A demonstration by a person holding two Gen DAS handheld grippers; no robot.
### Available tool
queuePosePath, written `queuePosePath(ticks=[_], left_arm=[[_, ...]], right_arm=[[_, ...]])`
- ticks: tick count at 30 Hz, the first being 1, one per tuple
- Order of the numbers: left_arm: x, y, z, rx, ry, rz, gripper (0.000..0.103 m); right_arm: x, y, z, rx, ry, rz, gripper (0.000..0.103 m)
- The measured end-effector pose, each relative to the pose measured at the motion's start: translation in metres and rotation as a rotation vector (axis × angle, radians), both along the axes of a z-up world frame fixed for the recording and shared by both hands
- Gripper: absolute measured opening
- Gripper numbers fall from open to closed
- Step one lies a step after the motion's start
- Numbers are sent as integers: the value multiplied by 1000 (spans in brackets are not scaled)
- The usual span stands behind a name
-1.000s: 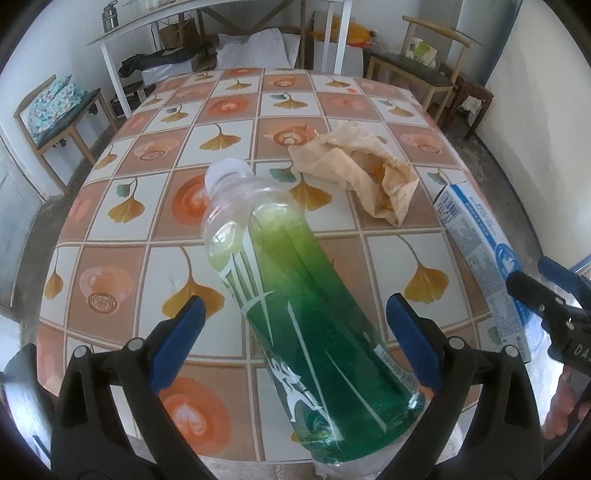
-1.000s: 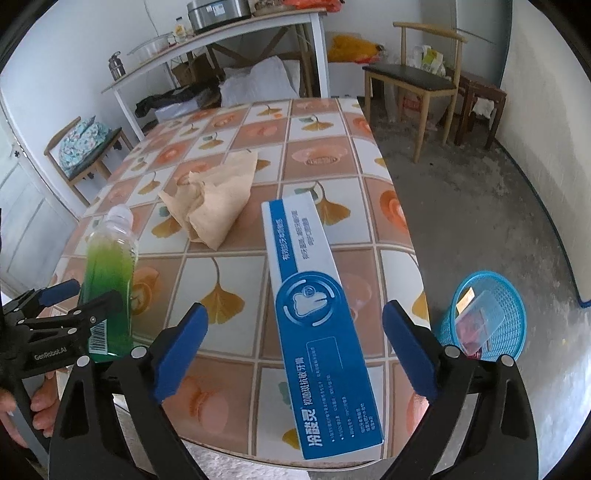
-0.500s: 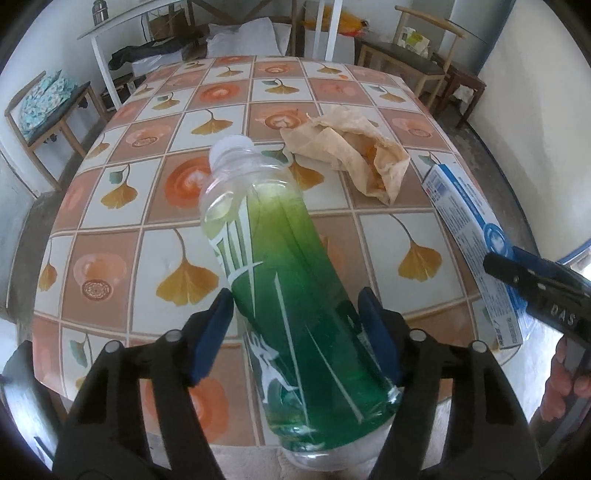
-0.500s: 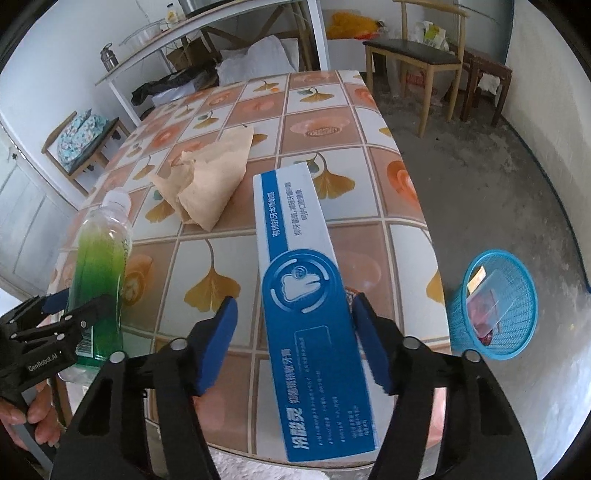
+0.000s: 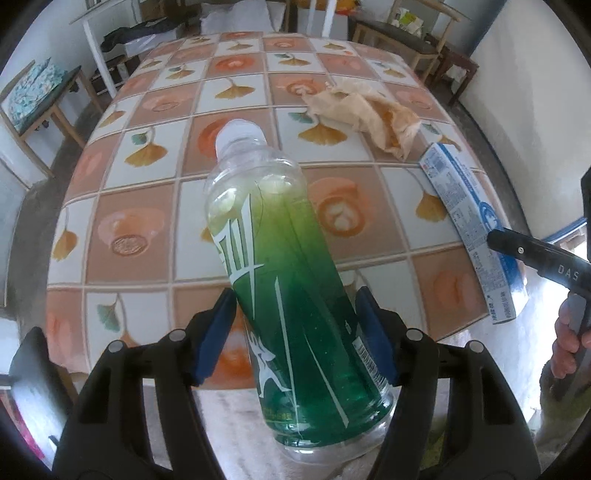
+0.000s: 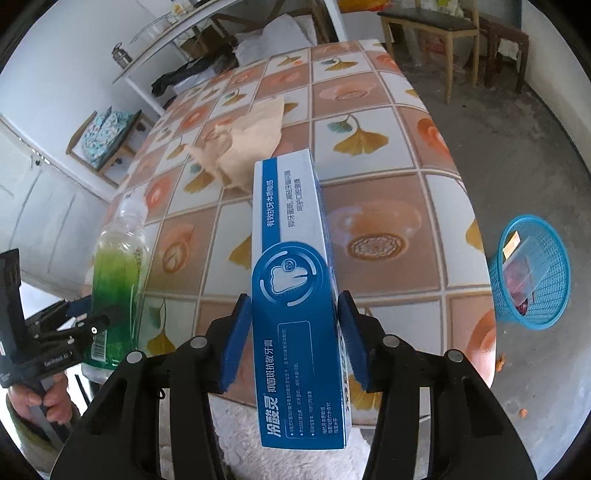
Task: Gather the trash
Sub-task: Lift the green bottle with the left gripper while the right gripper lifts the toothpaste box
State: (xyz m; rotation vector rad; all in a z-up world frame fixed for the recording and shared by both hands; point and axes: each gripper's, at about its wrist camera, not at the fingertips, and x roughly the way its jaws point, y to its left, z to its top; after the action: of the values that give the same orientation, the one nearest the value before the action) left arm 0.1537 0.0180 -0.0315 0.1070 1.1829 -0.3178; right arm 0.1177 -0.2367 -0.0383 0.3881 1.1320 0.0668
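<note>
My left gripper (image 5: pixel 295 332) is shut on a green plastic bottle (image 5: pixel 280 266) with a white cap, held tilted above the near edge of the tiled table (image 5: pixel 147 206). My right gripper (image 6: pixel 295 339) is shut on a blue and white toothpaste box (image 6: pixel 291 258), lifted over the table's near right corner. The bottle also shows in the right wrist view (image 6: pixel 118 273), and the box in the left wrist view (image 5: pixel 469 218). A crumpled brown paper bag (image 5: pixel 365 110) lies on the table beyond both; it also shows in the right wrist view (image 6: pixel 243 144).
A blue mesh basket (image 6: pixel 532 273) with some trash in it stands on the floor right of the table. Wooden chairs (image 6: pixel 443 33) stand at the far right, a bench with a cushion (image 5: pixel 33 99) at the left, a white shelf table behind.
Both grippers closed from open onto their objects, the left on the bottle and the right on the box. Both objects have been lifted off the table and drawn toward me.
</note>
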Motion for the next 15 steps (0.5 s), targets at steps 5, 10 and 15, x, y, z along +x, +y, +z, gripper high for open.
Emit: queuePosePath(ticks=[5,10,15], left_arm=[[7,1,4,-19,-6,17,70],[27,6,1,-86,52,68,70],[49,7,-4,-119,69,125,70]], right_arm=[[5,2,-1,-4,11,14,48],[7,4,-3,-12,19,20,50],[7,4,-4,-15,22,23,50]])
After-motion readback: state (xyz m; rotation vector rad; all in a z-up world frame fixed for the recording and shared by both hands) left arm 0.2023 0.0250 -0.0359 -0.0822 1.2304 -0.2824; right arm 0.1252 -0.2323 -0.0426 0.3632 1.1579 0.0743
